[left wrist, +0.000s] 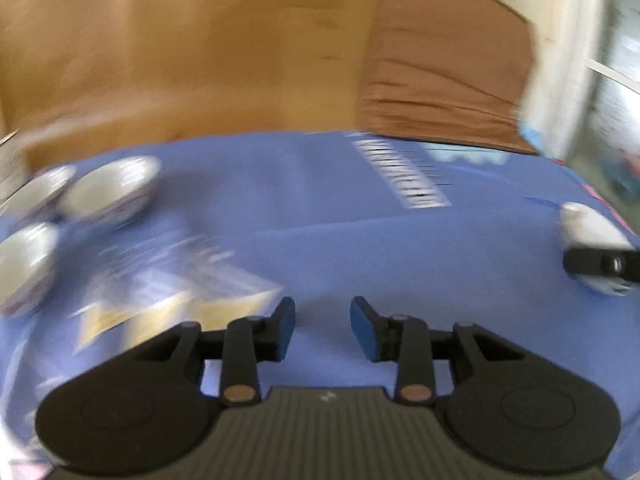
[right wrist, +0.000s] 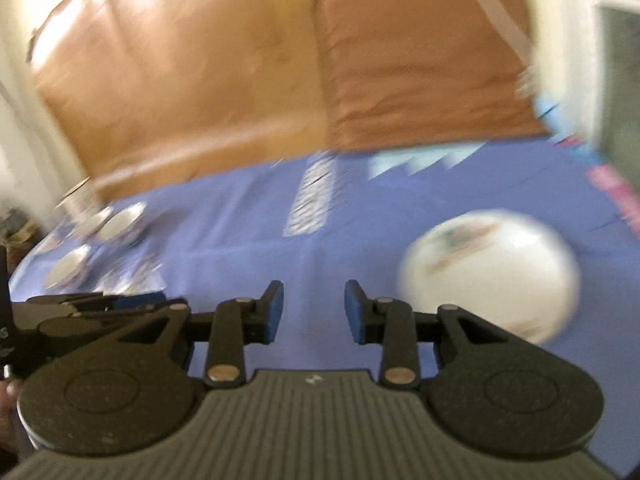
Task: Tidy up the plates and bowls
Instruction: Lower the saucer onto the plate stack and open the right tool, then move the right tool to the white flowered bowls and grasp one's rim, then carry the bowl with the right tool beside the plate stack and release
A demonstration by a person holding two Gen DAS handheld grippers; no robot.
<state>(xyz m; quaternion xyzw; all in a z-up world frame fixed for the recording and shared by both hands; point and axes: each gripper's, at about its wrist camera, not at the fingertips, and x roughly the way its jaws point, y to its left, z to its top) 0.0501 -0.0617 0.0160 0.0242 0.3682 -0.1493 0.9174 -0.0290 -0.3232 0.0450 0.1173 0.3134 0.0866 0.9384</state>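
Both views are motion-blurred. Three white bowls stand at the left of the blue cloth: two at the back point(left wrist: 114, 190) point(left wrist: 38, 194) and one nearer point(left wrist: 24, 264); they also show in the right wrist view point(right wrist: 120, 220). A white plate point(right wrist: 492, 272) lies on the cloth at the right, just right of my right gripper point(right wrist: 314, 312), which is open and empty. My left gripper point(left wrist: 322, 332) is open and empty over the cloth. The right gripper's finger point(left wrist: 600, 266) shows at the left view's right edge, in front of the plate point(left wrist: 588, 228).
The blue printed cloth point(left wrist: 320, 220) covers the table. Behind it is a brown sofa with a tan cushion point(right wrist: 180, 80) and a darker cushion point(right wrist: 420, 60). A glass item point(right wrist: 78, 200) stands at the far left. A window or door point(left wrist: 616, 60) is at the right.
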